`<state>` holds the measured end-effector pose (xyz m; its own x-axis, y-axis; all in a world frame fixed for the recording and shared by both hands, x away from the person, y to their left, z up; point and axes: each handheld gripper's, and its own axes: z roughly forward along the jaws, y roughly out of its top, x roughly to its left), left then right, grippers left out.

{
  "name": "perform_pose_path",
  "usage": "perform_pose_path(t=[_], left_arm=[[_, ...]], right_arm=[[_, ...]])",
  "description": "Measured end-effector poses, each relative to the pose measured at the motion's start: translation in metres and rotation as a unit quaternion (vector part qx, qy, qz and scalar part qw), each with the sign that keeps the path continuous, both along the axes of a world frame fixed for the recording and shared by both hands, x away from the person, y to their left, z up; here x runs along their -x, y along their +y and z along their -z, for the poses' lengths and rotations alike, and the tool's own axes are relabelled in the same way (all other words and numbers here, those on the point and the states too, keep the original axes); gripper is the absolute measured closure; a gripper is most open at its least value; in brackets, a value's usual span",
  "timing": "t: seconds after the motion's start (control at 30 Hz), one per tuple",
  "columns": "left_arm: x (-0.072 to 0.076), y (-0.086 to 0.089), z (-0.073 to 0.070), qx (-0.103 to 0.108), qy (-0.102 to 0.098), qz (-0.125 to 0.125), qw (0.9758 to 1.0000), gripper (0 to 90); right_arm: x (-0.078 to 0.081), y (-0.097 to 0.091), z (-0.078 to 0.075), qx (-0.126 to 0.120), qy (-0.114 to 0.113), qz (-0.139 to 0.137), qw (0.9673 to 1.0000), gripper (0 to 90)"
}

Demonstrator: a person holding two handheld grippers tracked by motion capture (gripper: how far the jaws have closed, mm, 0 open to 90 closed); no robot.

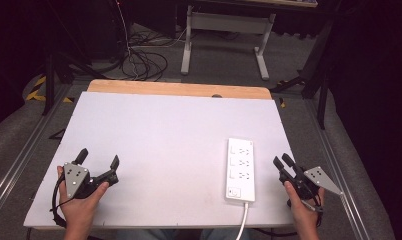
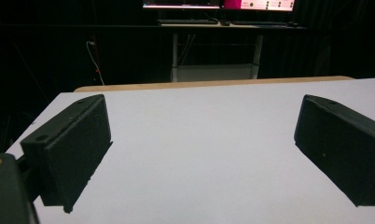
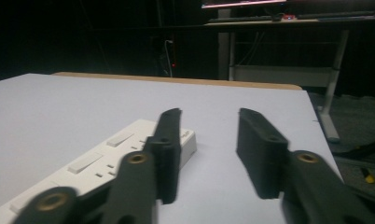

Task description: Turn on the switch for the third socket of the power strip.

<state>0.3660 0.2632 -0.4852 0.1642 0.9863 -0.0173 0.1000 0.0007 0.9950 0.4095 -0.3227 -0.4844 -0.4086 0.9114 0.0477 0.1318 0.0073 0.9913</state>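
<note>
Resting on the white desk (image 1: 154, 130), both hands hold claws near its front edge. Left claw (image 1: 98, 161) sits at the front left, jaws spread wide, nothing between them. Right claw (image 1: 283, 162) sits at the front right, jaws partly closed with a gap, gripping nothing. White power strip (image 1: 240, 169) lies flat just left of the right claw, not touching it, its cord running off the front edge.

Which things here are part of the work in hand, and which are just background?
In the work: white three-socket power strip, its white cable, right gripper, left gripper.
Background: white table, white-legged desk, black floor cables.
</note>
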Motion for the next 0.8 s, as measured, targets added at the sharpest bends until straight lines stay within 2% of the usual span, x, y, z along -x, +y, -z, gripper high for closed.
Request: perform_pose_path(t=[0.07,0.1,0.17,0.37,0.63,0.8], left_arm=[[0.000,0.000,0.000,0.000,0.000,0.000,1.0000,4.6],[0.000,0.000,0.000,0.000,0.000,0.000,1.0000,4.5],[0.000,0.000,0.000,0.000,0.000,0.000,1.0000,4.6],[0.000,0.000,0.000,-0.001,0.000,0.000,1.0000,4.6],[0.000,0.000,0.001,-0.001,0.001,0.000,1.0000,4.6],[0.000,0.001,0.001,-0.002,0.002,-0.003,1.0000,4.6]], right_arm=[[0.000,-0.001,0.000,-0.001,0.001,-0.003,1.0000,69.0],[0.000,-0.002,-0.001,0.002,0.002,-0.008,1.0000,74.6],[0.000,-0.002,-0.001,0.003,0.002,-0.010,0.9999,76.6],[0.001,-0.002,-0.002,0.008,0.003,-0.019,0.9998,90.0],[-0.001,-0.004,-0.008,0.018,0.015,-0.028,0.9993,90.0],[-0.005,-0.006,-0.017,0.012,0.014,-0.034,0.9993,90.0]])
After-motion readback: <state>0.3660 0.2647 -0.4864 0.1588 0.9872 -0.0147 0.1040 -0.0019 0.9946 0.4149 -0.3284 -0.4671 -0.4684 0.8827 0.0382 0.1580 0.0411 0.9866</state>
